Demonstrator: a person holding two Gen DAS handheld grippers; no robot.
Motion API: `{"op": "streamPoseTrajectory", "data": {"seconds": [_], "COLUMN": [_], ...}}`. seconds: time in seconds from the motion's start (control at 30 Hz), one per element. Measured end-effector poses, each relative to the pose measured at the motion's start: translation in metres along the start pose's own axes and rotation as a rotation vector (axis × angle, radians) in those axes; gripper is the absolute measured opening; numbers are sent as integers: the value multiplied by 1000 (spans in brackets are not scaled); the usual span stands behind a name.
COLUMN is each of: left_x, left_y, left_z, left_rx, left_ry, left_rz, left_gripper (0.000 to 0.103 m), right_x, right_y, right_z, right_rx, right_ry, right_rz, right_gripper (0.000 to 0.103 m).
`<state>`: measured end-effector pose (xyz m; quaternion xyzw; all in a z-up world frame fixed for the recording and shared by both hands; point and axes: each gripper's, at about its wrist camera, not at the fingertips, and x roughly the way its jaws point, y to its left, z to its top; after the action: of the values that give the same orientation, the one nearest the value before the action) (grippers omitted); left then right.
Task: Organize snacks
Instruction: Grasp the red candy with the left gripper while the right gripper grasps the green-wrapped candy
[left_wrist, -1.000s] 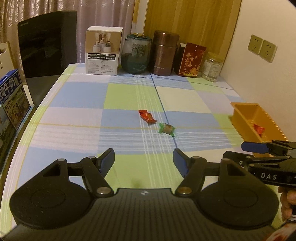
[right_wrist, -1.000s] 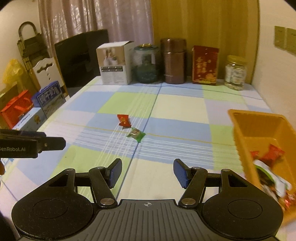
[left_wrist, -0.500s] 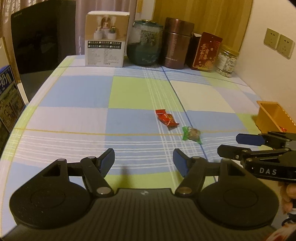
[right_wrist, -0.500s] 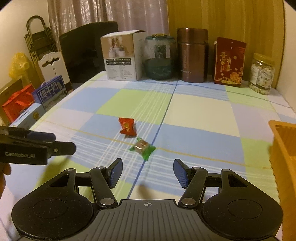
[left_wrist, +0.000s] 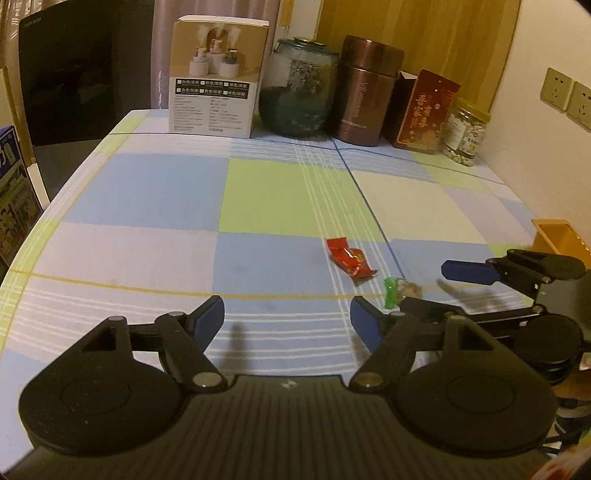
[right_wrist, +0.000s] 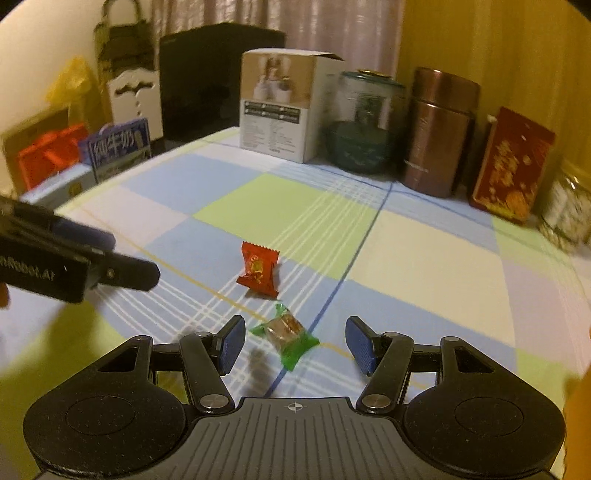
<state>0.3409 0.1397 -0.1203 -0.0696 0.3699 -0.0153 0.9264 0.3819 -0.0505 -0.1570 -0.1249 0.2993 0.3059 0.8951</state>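
On the checked desk, the green candy lay flat between the wide-spread, empty fingers of the right tool, not touching either. Just beyond it lay the red candy, apart from the green one. The left tool hovered nearby, also wide open and empty. The orange bin stood at the far right.

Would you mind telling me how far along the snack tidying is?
Nothing is held: both the left gripper and the right gripper are open. The right one is lined up around the green candy. That and the red candy are left on the table.
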Motion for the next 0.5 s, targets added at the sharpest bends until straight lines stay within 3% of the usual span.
{"op": "streamPoseTrajectory", "data": {"seconds": [0.07,0.2,0.5], "left_x": [2,5,6], "left_y": [3,6,7], "left_z": [0,0,-3], "left_rx": [-6,-18,-28], "left_ry": [1,7,15], "left_rz": [1,3,-12], "left_gripper": [72,73,72], "right_x": [7,20,18], "right_y": [3,7,0], "right_z": [1,0,-2], "right_rx": [-47,-133,-107], "right_ry": [1,19,31], "right_rz": [-5,-1,79], "right_gripper": [61,49,39]}}
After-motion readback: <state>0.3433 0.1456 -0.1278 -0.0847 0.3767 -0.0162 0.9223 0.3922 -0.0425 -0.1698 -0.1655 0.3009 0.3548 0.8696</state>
